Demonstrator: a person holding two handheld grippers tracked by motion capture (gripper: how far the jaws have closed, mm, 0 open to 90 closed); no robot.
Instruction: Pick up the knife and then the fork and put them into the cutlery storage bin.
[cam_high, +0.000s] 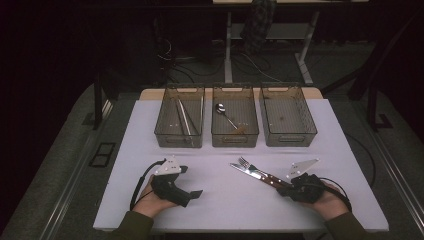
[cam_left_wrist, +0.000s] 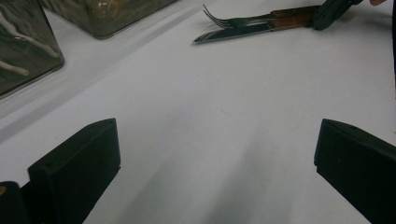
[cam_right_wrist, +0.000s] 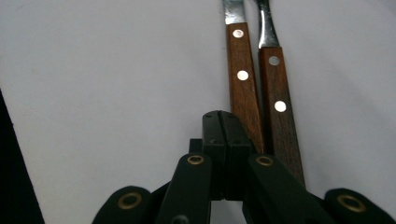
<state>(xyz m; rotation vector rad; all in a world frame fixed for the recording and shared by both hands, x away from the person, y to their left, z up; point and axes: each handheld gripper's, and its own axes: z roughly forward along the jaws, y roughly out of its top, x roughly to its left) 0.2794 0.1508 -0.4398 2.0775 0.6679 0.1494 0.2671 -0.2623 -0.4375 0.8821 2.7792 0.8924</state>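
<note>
A knife (cam_high: 252, 173) and a fork (cam_high: 248, 164) with brown wooden handles lie side by side on the white table (cam_high: 220, 200), right of centre. My right gripper (cam_high: 283, 189) rests at their handle ends. In the right gripper view its jaws are pressed together with nothing between them (cam_right_wrist: 220, 133), just left of the knife handle (cam_right_wrist: 243, 79) and the fork handle (cam_right_wrist: 279, 98). My left gripper (cam_high: 191, 182) sits at the front left, jaws wide apart over bare table (cam_left_wrist: 215, 163). Far off in its view lie the fork (cam_left_wrist: 233, 20) and knife (cam_left_wrist: 233, 33).
Three clear bins stand in a row at the back. The left bin (cam_high: 165, 131) holds thin metal sticks (cam_high: 184, 117), the middle bin (cam_high: 216, 135) a spoon (cam_high: 225, 115), and the right bin (cam_high: 310, 131) shows nothing inside. Bin corners (cam_left_wrist: 28, 51) appear in the left gripper view.
</note>
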